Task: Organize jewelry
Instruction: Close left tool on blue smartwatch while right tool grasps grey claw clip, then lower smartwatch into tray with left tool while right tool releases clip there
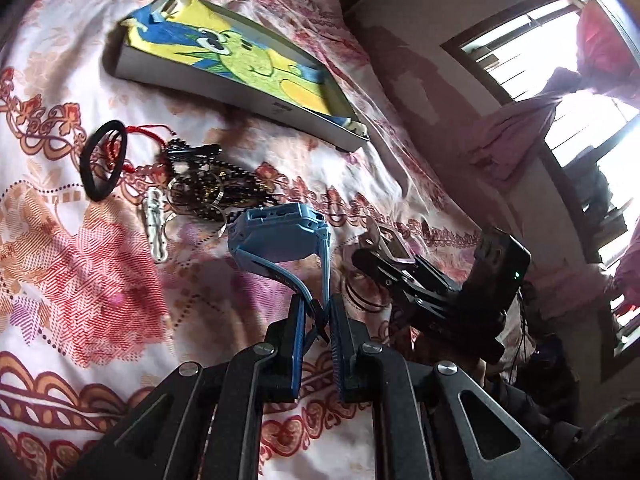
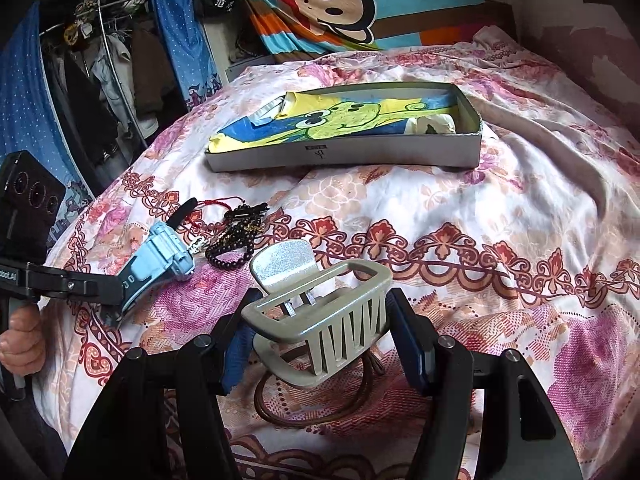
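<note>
Presently, a flowered bedspread is seen covering the bed, with jewelry laid upon it. At the nine o'clock side of the right wrist view, the left gripper is held by a hand; its jaws are nearly closed and are clamped on the strap of a light blue watch, whose body is raised toward ten o'clock of the jaws. Just beyond the watch, at about eleven o'clock of it, a tangle of dark bead bracelets and a red cord is noted, with a black hair band lying at the pile's nine o'clock edge in the left wrist view. A silver clip is recorded at the six o'clock side of that pile. At centre, the right gripper is found about half open, its pads pressed on a grey claw hair clip, which is lifted above a brown hair tie. At twelve o'clock, well apart, a shallow grey box lined with a cartoon cloth is observed.
</note>
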Demonstrator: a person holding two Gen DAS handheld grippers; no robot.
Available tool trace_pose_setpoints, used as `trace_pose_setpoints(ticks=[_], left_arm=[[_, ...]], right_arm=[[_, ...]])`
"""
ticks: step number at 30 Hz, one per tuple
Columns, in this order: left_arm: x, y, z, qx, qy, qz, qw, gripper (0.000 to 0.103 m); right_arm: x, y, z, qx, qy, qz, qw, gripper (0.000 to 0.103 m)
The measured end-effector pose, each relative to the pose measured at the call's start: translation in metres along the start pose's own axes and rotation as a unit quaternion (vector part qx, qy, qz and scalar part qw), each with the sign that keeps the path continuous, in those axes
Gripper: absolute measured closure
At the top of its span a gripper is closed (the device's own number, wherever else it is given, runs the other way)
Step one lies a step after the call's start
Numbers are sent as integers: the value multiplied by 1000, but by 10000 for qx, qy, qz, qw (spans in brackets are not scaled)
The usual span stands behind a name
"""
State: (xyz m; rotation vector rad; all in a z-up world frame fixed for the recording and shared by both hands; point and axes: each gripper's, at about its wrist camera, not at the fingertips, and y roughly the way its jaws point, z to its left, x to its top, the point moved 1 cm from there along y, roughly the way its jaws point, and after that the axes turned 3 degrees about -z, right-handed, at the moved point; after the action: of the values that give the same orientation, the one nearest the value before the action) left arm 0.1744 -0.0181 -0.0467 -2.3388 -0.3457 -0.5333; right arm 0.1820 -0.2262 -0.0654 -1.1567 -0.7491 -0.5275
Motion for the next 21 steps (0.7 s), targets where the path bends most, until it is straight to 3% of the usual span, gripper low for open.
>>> trace_pose_setpoints(ticks=[7,15,21], left_arm=[[-3,0,-25,348,679,-225,9968,92],[26,-8,-49,736,1233,-848,9860,92],[79,0,-66,1515,1534,-1450,9657,92]], right_arm=[[5,-7,0,53,15,-275,9996,45],[34,-22,0,120,-114,-1001,9948,45],[74,-19,-19,-38,54,-1506,9886,45]])
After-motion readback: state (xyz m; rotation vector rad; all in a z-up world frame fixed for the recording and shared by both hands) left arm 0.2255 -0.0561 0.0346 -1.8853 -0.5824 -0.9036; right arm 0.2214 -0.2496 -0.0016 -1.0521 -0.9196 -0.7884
